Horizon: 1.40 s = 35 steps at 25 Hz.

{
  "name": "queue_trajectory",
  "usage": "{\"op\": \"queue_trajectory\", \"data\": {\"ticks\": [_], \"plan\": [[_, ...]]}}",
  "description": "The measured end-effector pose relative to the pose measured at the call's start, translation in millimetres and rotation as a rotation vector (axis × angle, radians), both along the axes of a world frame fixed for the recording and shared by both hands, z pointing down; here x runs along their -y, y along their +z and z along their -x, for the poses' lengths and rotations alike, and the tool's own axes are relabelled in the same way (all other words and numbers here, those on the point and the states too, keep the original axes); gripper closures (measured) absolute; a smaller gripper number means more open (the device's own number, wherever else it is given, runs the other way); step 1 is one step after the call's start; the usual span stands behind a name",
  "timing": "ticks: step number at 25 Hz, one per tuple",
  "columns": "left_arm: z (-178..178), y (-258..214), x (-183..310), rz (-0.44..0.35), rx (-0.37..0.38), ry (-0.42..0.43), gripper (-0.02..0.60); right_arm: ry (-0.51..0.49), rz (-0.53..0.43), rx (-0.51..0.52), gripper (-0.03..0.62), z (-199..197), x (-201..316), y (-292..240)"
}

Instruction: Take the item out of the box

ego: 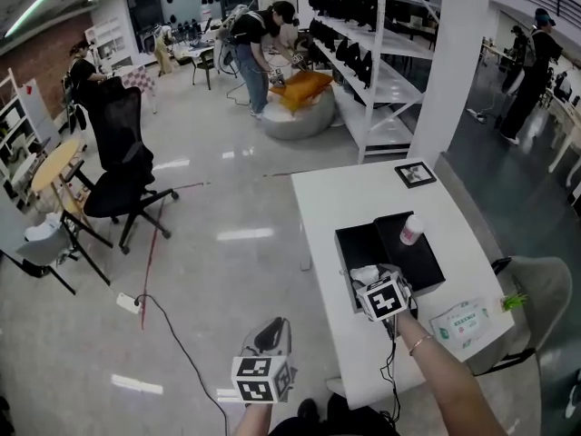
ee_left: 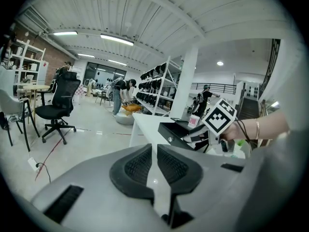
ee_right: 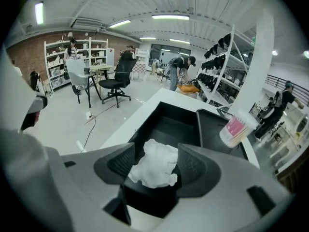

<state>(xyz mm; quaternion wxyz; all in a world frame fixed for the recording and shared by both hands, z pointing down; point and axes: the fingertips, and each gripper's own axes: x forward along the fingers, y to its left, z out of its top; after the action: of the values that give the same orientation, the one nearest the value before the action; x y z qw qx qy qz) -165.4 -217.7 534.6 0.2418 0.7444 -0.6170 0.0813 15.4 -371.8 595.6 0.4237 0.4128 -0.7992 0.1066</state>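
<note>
An open black box [ego: 361, 243] lies on the white table [ego: 345, 193], its lid [ego: 419, 260] flat beside it on the right. A crumpled white cloth [ego: 365, 273] rests at the box's near end. My right gripper [ego: 374, 282] hangs over that end. In the right gripper view its jaws [ee_right: 155, 154] stand wide on either side of the cloth [ee_right: 153, 167], and the pads do not press it. A tub of cotton swabs [ee_right: 236, 128] stands on the lid. My left gripper [ego: 270, 332] is off the table's left side over the floor, pads nearly together on nothing [ee_left: 154, 161].
A pack of wet wipes [ego: 463, 322] lies at the table's near right. A small framed tile [ego: 416, 173] sits at the far end. A black office chair [ego: 123, 171] and a floor cable [ego: 182, 352] are to the left, a white pillar [ego: 454, 71] beyond the table.
</note>
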Motion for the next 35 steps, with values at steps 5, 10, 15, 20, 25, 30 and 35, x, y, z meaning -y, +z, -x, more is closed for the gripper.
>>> {"op": "queue_trajectory", "data": {"ticks": [5,10,15,20,25,30,35], "plan": [[0,0,3,0.001,0.005,-0.009,0.545,-0.033,0.039,-0.148,0.319,-5,0,14],[-3,1,3,-0.001,0.003,-0.010,0.545,-0.052,0.085,-0.228,0.348,-7,0,30],[-3,1,4,-0.002,-0.001,-0.009,0.545,-0.059,0.090,-0.274,0.387,-5,-1,33],[-5,3,3,0.004,-0.003,-0.005,0.545,-0.084,0.078,-0.307,0.434,-4,-3,35],[-7,2,2,0.008,-0.002,-0.001,0.545,-0.125,0.037,-0.347,0.472,-4,-6,35],[-4,3,0,0.010,0.005,-0.004,0.545,-0.141,0.014,-0.360,0.507,-2,-6,34],[-5,3,-2,0.015,0.007,-0.011,0.545,-0.138,-0.035,-0.330,0.537,-4,-5,26]]}}
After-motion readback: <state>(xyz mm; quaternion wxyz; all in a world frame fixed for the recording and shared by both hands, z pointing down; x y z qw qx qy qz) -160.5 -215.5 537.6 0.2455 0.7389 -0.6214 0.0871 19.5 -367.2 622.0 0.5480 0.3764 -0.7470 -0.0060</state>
